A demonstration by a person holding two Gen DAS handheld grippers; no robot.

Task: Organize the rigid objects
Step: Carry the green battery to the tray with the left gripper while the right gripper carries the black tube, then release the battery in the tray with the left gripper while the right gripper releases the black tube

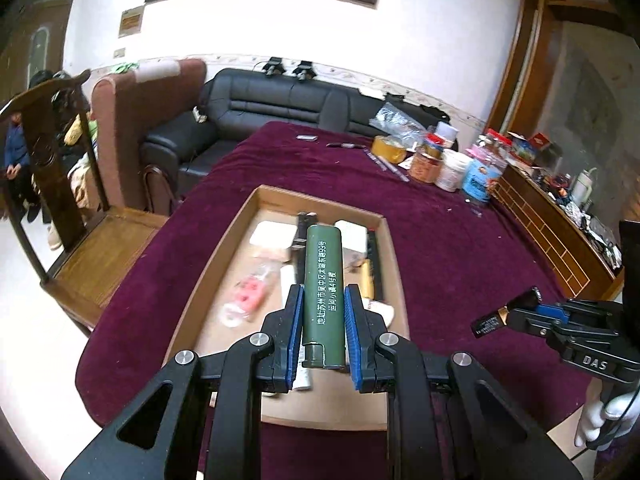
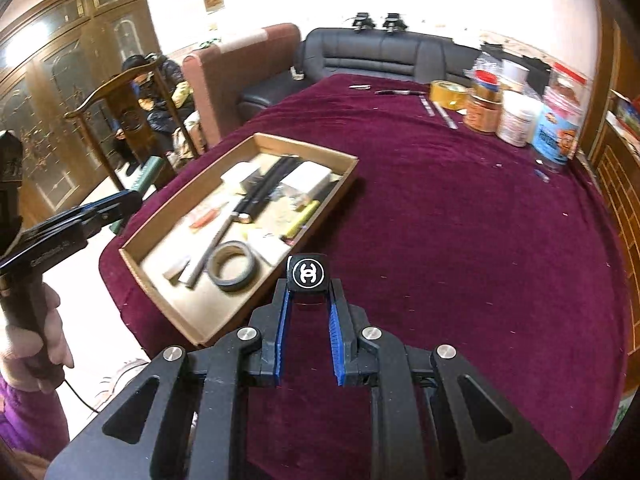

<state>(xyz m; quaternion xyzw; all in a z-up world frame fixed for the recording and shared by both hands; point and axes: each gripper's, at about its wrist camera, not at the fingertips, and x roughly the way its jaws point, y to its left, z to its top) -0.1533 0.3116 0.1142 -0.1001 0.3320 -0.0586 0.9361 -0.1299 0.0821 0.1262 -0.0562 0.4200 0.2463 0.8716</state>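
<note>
My left gripper (image 1: 323,294) is shut on a dark green lighter (image 1: 323,288) with white Chinese print and holds it above the shallow cardboard tray (image 1: 224,256). My right gripper (image 2: 307,286) is shut on a small black lipstick tube (image 2: 307,273) with a white logo on its cap, above the purple cloth just right of the tray (image 2: 348,178). The right gripper and its black tube (image 1: 504,314) show at the right of the left wrist view. The left gripper (image 2: 120,200) with the green lighter (image 2: 146,174) shows at the left of the right wrist view.
The tray holds a tape roll (image 2: 232,266), black sticks (image 2: 264,188), white boxes (image 2: 308,176) and a pink item (image 1: 250,294). Jars, tins and a yellow tape roll (image 2: 448,94) crowd the table's far right. A wooden chair (image 1: 80,240) and black sofa (image 1: 280,96) stand beyond the table.
</note>
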